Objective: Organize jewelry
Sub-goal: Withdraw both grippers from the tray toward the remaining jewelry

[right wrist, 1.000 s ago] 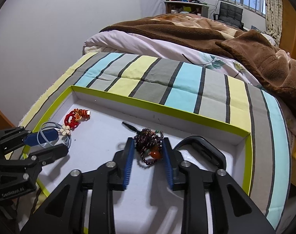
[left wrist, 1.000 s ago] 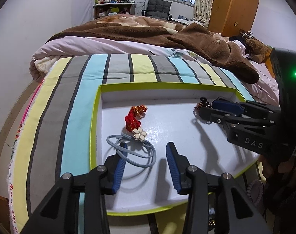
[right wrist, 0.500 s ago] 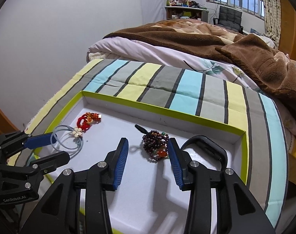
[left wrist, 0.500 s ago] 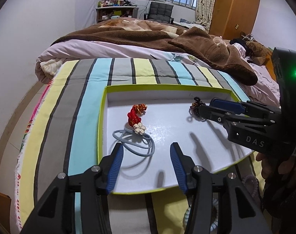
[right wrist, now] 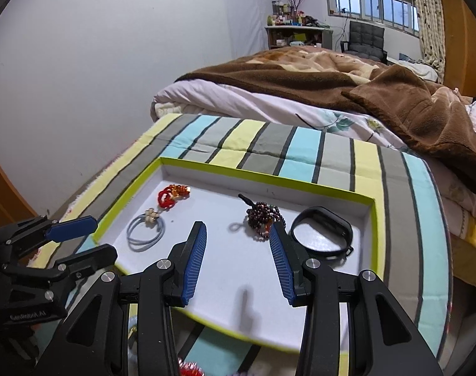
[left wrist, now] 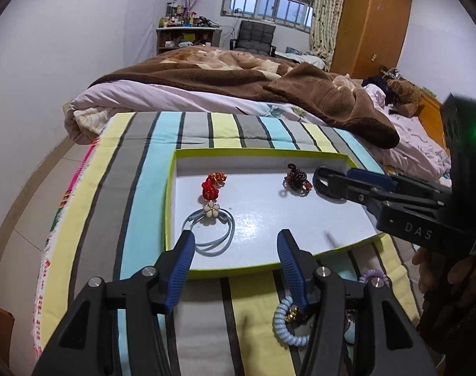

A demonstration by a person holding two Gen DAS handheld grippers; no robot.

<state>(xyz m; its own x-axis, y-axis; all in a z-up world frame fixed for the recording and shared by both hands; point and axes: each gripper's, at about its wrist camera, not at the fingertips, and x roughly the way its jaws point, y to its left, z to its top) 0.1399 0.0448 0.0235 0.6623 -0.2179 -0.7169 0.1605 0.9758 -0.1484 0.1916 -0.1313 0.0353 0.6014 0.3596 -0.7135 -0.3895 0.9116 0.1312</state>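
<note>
Inside the shallow white tray (right wrist: pixel 374 216) with its lime-green rim lie four pieces of jewelry. Nearest the left wall, a pale blue hair tie (left wrist: pixel 208 233) with a cream flower charm lies flat, and a red beaded bracelet (left wrist: pixel 211 186) sits just beyond it, touching the flower end. Toward the middle, a dark brown bead bracelet (right wrist: pixel 264 219) rests in a small heap, and a black wristband (right wrist: pixel 322 235) lies just beside it near the right wall.

The left tongs (left wrist: pixel 234 250) hover above the tray's near edge with their blue pads spreading apart; nothing is between them, and the hair tie lies just ahead of the left pad. The right tongs (right wrist: pixel 236 250) hang above the tray floor with a wide gap and nothing gripped, the bead bracelet lying ahead of the right pad.

The tray rests on a striped cloth (right wrist: pixel 303 147) of yellow, grey and light blue that covers the table. On the cloth in front of the tray, a light blue coil hair tie (left wrist: pixel 285 322) and a purple coil tie (left wrist: pixel 374 274) lie partly hidden behind the left tongs. Beyond the table stands a bed (right wrist: pixel 269 100) with a brown blanket (left wrist: pixel 238 76).
</note>
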